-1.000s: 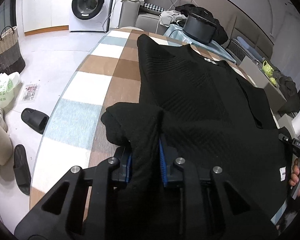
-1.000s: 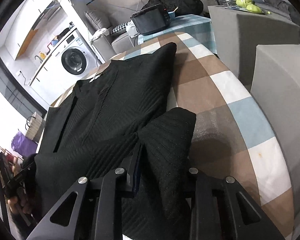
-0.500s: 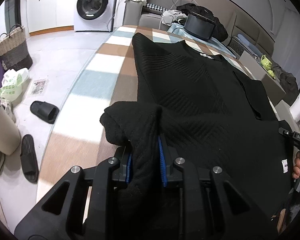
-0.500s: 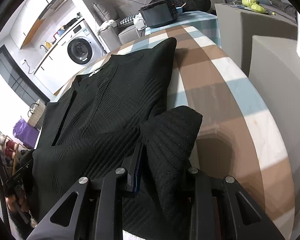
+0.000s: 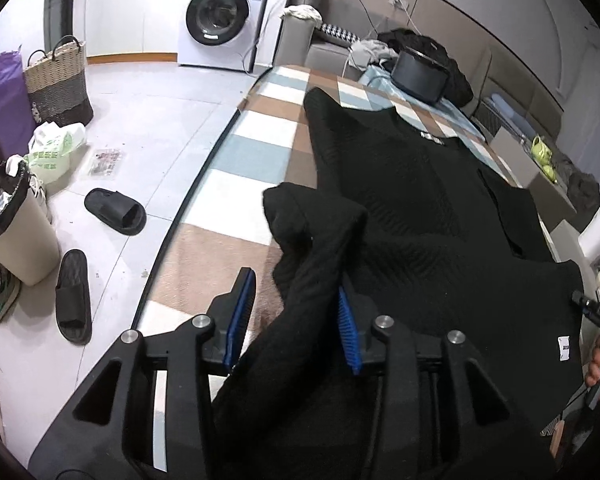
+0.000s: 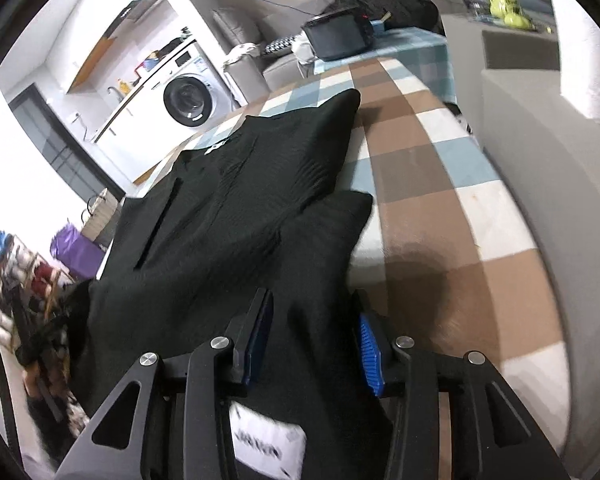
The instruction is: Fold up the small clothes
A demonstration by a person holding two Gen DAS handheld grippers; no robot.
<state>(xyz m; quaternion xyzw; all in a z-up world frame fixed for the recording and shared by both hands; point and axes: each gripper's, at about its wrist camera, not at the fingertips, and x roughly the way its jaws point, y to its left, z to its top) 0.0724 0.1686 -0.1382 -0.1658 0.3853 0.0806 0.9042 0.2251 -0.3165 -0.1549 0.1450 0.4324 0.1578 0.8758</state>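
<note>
A black knit top lies spread on the table with the checked cloth. My left gripper is open; the top's left bottom corner drapes between its blue pads, resting against the right pad. My right gripper is open too, with the top's right bottom corner lying loose between the pads. A white label shows under the right gripper. The checked table runs to the right of the top.
On the floor to the left are two black slippers, a bin, a woven basket and a washing machine. A black case sits at the table's far end. Grey boxes stand right of the table.
Both grippers have opened and released the top's bottom corners. Both have pulled back a little toward the near edge.
</note>
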